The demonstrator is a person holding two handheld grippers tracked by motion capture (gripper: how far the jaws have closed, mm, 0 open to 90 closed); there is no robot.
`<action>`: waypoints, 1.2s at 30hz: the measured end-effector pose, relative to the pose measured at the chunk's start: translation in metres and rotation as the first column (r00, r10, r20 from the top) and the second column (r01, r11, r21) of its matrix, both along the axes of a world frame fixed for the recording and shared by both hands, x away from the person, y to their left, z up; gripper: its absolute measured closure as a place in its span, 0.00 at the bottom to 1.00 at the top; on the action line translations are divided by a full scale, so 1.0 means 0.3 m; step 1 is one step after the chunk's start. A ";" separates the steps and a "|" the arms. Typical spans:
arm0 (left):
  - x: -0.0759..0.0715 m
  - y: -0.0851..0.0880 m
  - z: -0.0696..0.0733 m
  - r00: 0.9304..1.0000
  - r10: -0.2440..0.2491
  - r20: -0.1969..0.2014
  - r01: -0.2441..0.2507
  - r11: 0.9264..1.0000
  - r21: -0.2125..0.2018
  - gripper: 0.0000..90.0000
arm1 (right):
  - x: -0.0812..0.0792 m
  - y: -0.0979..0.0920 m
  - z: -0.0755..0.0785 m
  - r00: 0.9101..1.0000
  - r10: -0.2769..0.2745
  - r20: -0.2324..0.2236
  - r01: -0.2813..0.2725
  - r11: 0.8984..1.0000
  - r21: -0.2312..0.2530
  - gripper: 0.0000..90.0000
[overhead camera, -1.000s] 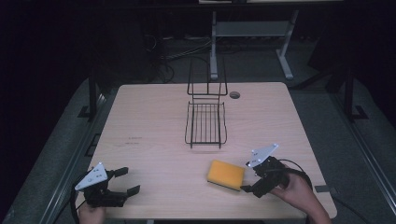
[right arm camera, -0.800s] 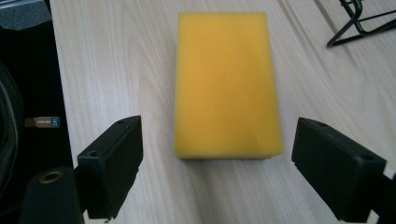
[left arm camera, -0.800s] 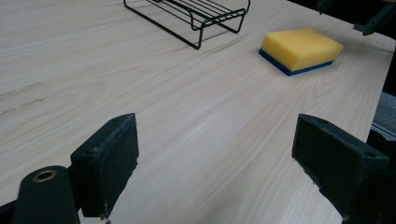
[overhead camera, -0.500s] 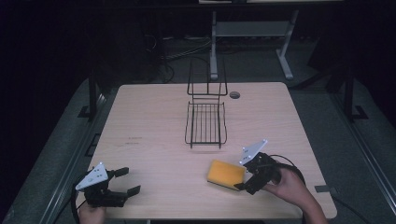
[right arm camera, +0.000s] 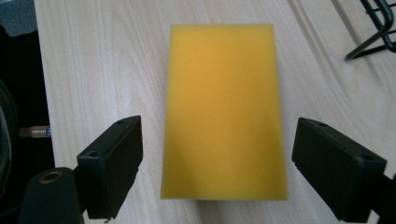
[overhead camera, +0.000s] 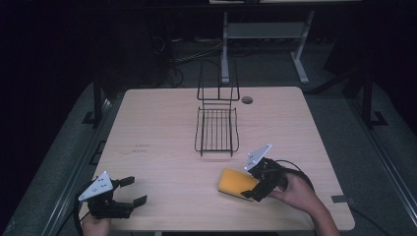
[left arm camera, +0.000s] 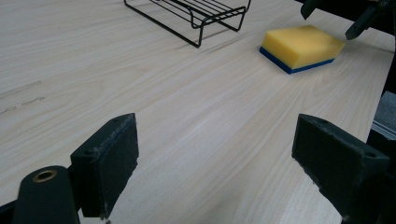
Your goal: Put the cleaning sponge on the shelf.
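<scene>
Sponge (right arm camera: 224, 112), yellow foam block w/ blue base, sits between right hand-held gripper's (overhead camera: 255, 184) spread jaws; left hand-held gripper (overhead camera: 129, 191) open too.

Dim lab or studio, lone wooden table (overhead camera: 162, 147), trailing floor cables (overhead camera: 194, 54), metal stand (overhead camera: 265, 32)

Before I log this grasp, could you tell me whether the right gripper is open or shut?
Open. The right gripper has its jaws spread either side of the yellow sponge, with bare table showing in both gaps.

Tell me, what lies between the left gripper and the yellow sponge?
Nothing: bare table runs from the open left gripper to the sponge, as the left gripper view shows.
</scene>
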State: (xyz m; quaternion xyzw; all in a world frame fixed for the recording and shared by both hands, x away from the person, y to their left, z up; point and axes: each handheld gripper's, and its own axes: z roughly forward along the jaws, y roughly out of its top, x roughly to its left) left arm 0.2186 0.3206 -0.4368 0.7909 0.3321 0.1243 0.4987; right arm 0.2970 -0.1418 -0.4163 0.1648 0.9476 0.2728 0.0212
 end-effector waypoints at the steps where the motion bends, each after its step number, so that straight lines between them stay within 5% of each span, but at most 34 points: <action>1: 0.001 0.000 0.000 1.000 -0.002 -0.001 0.002 1.000 -0.002 0.16 | 0.001 0.004 -0.001 1.000 0.001 -0.004 -0.001 1.000 -0.003 0.18; 5: 0.000 0.002 -0.001 1.000 -0.012 -0.007 0.011 0.999 -0.051 0.16 | 0.007 0.017 -0.005 1.000 0.014 -0.009 -0.014 1.000 -0.004 0.18; 17: 0.001 0.003 -0.002 1.000 -0.010 -0.006 0.010 0.999 -0.037 0.16 | 0.031 0.038 -0.023 1.000 0.012 -0.026 -0.013 1.000 -0.005 0.18; 36: 0.001 0.004 -0.001 1.000 -0.015 -0.002 0.015 0.999 -0.032 0.16 | 0.053 0.092 -0.064 0.999 0.039 -0.030 -0.041 0.996 -0.077 0.18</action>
